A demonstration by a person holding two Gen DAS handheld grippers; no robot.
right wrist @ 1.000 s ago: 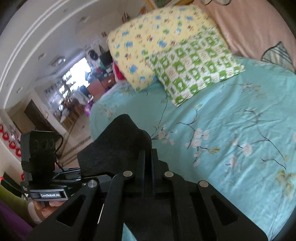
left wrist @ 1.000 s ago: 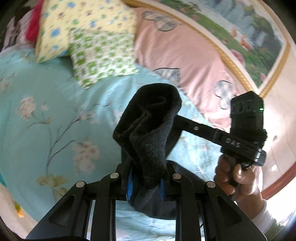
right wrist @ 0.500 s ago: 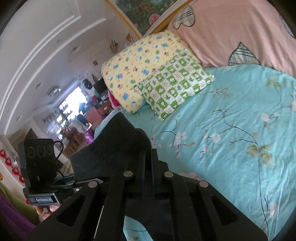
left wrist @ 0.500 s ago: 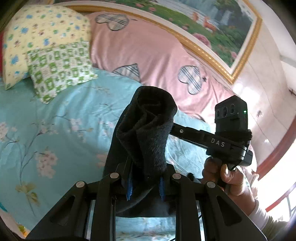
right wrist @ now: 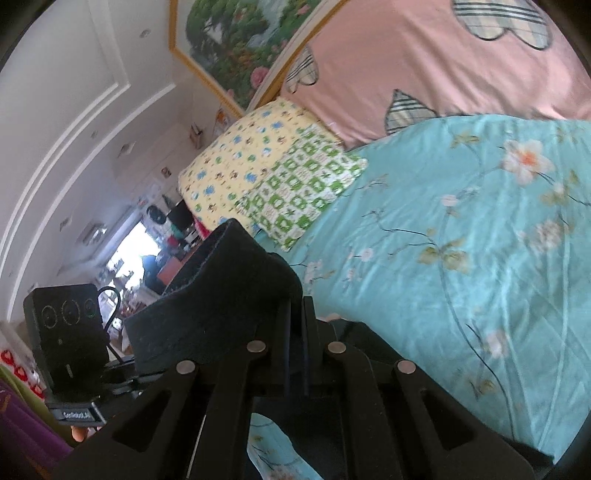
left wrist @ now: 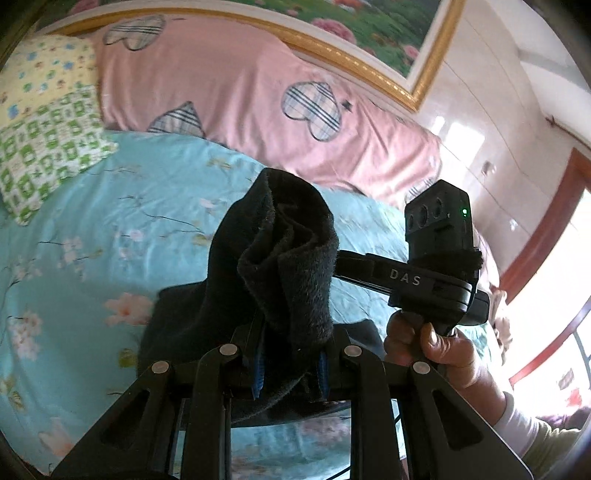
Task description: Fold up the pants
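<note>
The black fleecy pants (left wrist: 284, 266) hang bunched between both grippers above the bed. My left gripper (left wrist: 290, 365) is shut on a thick fold of the pants, which bulges up past the fingers. My right gripper (right wrist: 295, 354) is shut on another edge of the pants (right wrist: 221, 306). The right gripper with its camera block (left wrist: 436, 258) shows to the right in the left wrist view, held by a hand. The left gripper's camera block (right wrist: 66, 328) shows at the lower left in the right wrist view. The lower part of the pants hangs down, partly hidden behind the fingers.
A turquoise floral bedspread (left wrist: 92, 240) covers the bed below. A green checked pillow (right wrist: 299, 195) and a yellow patterned pillow (right wrist: 243, 166) lie at the bed's end. A pink quilt with plaid hearts (left wrist: 240, 92) lies along the wall under a gold-framed picture (left wrist: 351, 22).
Both grippers have swung with the pants still held: the pillows have slid away in both views and the pink quilt and picture have come in. The pants stay gripped.
</note>
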